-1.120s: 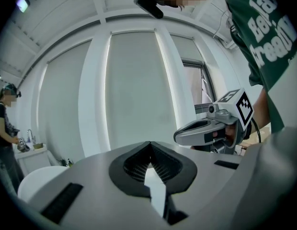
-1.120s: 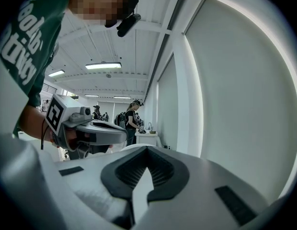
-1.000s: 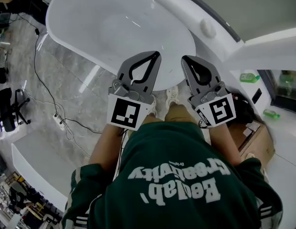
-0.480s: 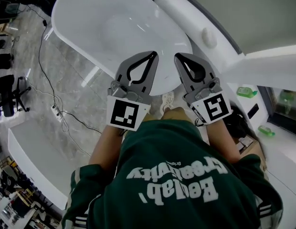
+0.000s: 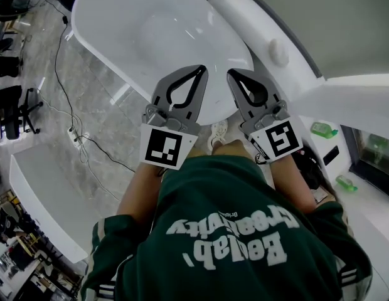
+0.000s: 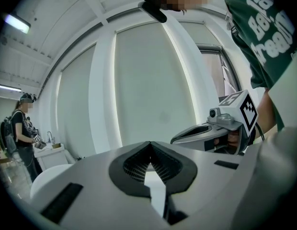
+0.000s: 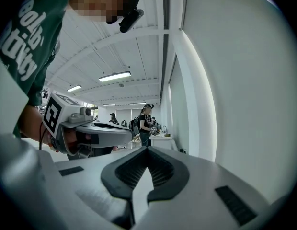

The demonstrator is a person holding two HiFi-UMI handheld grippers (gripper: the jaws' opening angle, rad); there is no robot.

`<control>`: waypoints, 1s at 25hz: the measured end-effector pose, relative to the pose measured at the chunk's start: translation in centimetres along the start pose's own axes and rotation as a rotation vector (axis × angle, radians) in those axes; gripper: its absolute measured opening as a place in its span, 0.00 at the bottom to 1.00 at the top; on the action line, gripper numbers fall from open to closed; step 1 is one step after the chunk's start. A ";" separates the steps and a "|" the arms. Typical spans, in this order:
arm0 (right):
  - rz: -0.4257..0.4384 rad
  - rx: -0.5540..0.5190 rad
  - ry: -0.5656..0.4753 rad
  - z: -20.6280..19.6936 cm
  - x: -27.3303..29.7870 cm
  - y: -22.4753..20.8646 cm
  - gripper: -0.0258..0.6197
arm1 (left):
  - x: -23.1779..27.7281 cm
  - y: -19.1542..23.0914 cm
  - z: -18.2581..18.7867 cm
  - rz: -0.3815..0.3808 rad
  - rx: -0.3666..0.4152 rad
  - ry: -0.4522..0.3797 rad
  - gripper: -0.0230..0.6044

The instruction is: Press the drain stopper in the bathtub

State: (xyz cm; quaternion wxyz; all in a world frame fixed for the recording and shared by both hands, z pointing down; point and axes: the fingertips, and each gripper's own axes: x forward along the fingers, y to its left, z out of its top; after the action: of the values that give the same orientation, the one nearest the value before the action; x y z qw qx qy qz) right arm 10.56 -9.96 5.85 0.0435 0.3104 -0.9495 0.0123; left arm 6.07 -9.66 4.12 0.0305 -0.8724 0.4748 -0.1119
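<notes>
Ahead of both gripper tips and lower down, a white oval tub (image 5: 119, 24) is seen from above. Its near end lies just past the tips in the head view. The left gripper (image 5: 204, 71) and the right gripper (image 5: 233, 74) are held side by side in front of a green shirt (image 5: 232, 231). They are near each other but apart, and both are pointed toward the tub.

In the left gripper view, the jaws are drawn together with the ribbed pads meeting at the tip, and nothing is caught between them. Only a pale wall and tall panels are seen beyond the tip. In the right gripper view, the right gripper's jaws are likewise closed tip to tip and empty. A white wall and a lit hall with a standing person (image 7: 144, 123) are seen beyond. The tub's inside is shown by neither gripper view.

The stopper cannot be made out in any view. On the tub's floor, ahead of the left gripper, only bright reflections are seen. A round knob (image 5: 279, 52) is set on a white ledge ahead and to the right of the right gripper, outside the basin. Whether it is tied to the drain cannot be told. To the left of the left gripper, a cable (image 5: 81, 149) is trailed over grey floor.

The task is judged barely begun: the tub is only faced, and nothing is touched. The stopper is yet to be found, a gripper is yet to be lowered into the basin, and the press is yet to be made.
</notes>
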 end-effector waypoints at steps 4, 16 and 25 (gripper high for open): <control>0.010 0.025 -0.002 -0.7 -0.2 -1.1 0.06 | 1.2 -0.3 -0.5 0.002 0.011 0.010 0.05; -0.001 0.093 0.143 -10.3 5.9 -2.4 0.06 | 3.5 5.1 -11.3 -0.032 0.037 0.114 0.05; -0.108 0.087 0.276 -22.0 14.8 -1.9 0.06 | 5.4 10.4 -24.5 -0.102 0.006 0.128 0.05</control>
State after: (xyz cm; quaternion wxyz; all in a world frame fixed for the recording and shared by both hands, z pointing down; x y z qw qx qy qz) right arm 1.44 -19.14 29.06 0.1609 0.3580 -0.9150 0.0937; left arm -5.18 -18.56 27.20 -0.0032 -0.8864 0.4304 -0.1702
